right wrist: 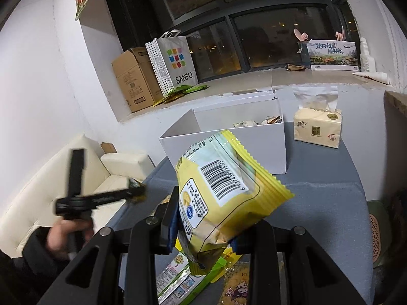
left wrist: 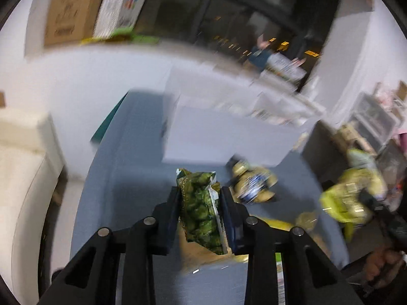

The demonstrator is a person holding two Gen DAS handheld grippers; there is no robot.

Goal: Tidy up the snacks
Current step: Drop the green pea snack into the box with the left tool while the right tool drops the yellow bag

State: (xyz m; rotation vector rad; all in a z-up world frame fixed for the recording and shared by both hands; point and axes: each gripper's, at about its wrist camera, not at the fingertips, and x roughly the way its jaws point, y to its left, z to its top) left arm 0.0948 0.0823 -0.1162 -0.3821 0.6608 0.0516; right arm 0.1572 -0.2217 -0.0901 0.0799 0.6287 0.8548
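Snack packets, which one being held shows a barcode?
The yellow packet in the right gripper; the left gripper holds a green packet, no barcode visible.

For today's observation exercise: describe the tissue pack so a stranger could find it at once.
Start at the grey table under the dark window. Behind the open white box, to its right, stands the tissue pack. It is the only pale yellow soft block with a white tissue sticking out of its top; the snack bags are flat and printed.
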